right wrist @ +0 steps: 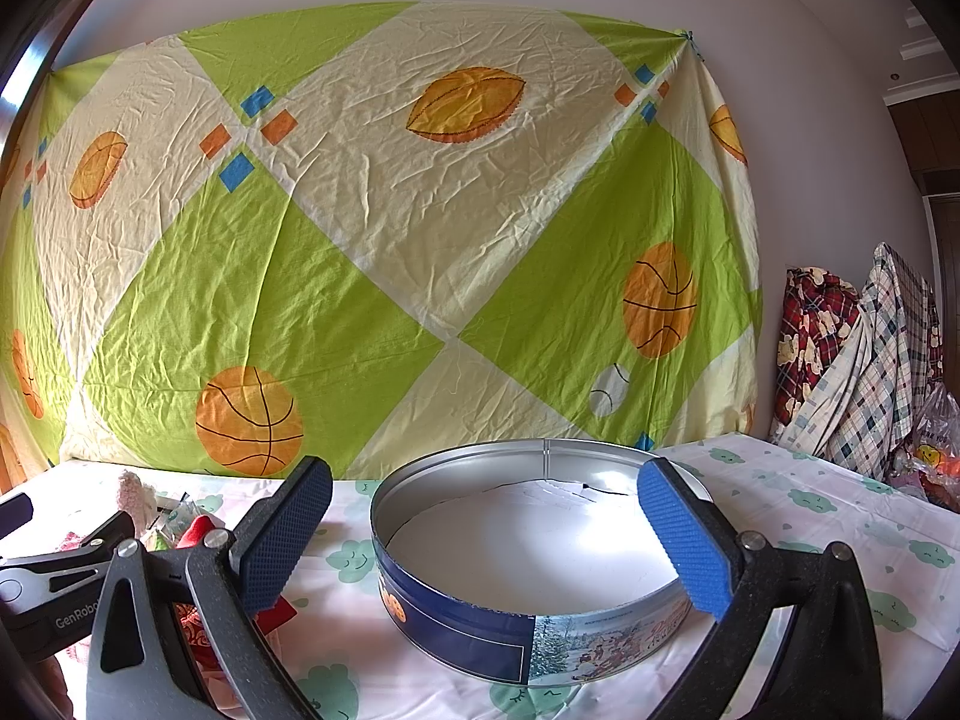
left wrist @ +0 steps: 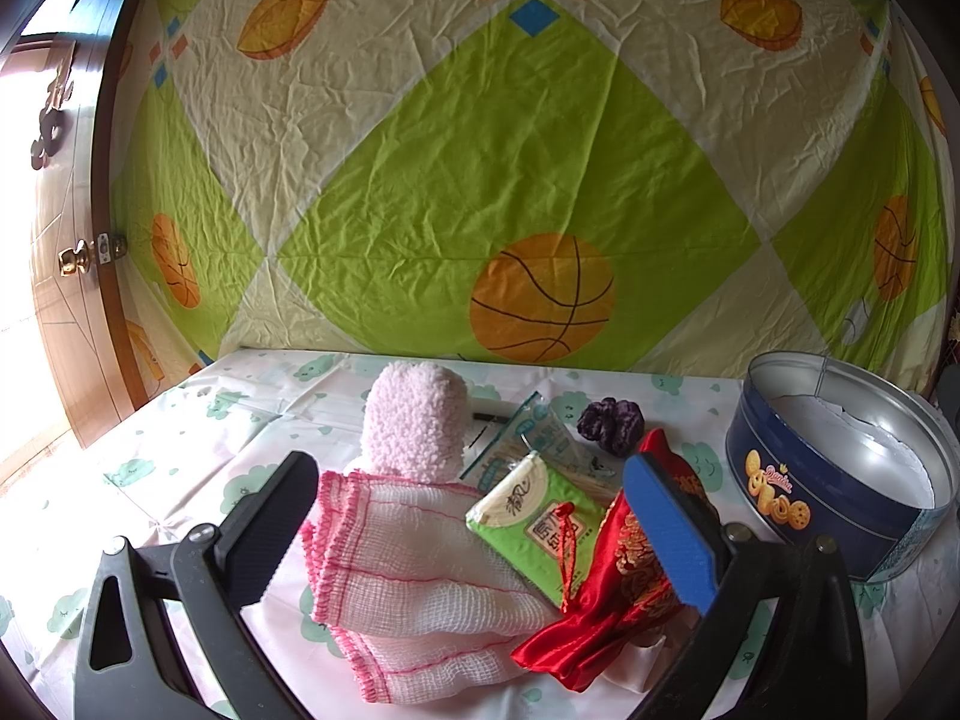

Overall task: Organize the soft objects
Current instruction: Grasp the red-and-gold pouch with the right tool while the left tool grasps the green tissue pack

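Spread wide, the left gripper [left wrist: 474, 534] is hovering over the mesh cloth [left wrist: 408, 570] at lower centre, gripping nothing. Right gripper [right wrist: 486, 540], fingers also apart, is framing the empty tin [right wrist: 480, 630]. Sorting is seemingly just starting; next, pinching 1 soft item for the tin.

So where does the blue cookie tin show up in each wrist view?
Left wrist: the blue cookie tin sits at the right edge, right of the red satin pouch.
Right wrist: centre foreground, between the open claw fingers.
Shared landmark: the basketball-print sheet behind the table.

left gripper [left wrist: 474, 534] | black arms | blue textured pads | silver screws | GenRobot marking
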The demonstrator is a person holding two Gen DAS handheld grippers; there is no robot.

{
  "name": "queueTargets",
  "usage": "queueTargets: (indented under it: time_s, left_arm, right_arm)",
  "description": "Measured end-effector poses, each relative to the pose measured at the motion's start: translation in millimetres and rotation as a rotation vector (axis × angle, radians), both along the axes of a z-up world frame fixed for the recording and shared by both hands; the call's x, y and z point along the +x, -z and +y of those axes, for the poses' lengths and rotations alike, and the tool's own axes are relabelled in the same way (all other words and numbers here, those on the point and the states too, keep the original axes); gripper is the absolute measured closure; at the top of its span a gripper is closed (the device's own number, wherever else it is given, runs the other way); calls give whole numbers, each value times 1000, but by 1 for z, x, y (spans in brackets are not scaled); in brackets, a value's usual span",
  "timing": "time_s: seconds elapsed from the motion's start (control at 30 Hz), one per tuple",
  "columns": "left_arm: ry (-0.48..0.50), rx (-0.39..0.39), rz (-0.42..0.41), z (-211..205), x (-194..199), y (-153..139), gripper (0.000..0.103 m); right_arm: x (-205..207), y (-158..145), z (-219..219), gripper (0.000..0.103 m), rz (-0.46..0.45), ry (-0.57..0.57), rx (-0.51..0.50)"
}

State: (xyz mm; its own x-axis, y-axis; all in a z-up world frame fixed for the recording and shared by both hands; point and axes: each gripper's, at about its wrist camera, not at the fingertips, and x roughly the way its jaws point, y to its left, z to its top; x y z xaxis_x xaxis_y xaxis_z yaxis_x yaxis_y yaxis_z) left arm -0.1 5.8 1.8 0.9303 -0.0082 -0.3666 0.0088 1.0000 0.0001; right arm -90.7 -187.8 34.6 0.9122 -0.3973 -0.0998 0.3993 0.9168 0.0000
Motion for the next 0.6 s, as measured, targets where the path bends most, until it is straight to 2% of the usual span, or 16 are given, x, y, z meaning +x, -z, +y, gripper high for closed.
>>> queueTargets:
  time_s: [0.37, 0.43, 0.47, 0.6]
  left_arm:
    - [1, -4, 0, 0, 0, 0, 0]
    - [13, -4, 3, 1, 1, 0, 0]
    - [3, 22, 2, 3, 1, 0, 0]
    - [-89, 51, 8, 19, 2, 0, 0]
  right_arm:
    - [0, -1, 0, 0, 3, -14, 1]
    - [2, -2, 1, 0, 14, -51, 4]
    - [5, -2, 2, 0, 24, -78, 4]
    - [17, 0, 9, 1, 81, -181, 0]
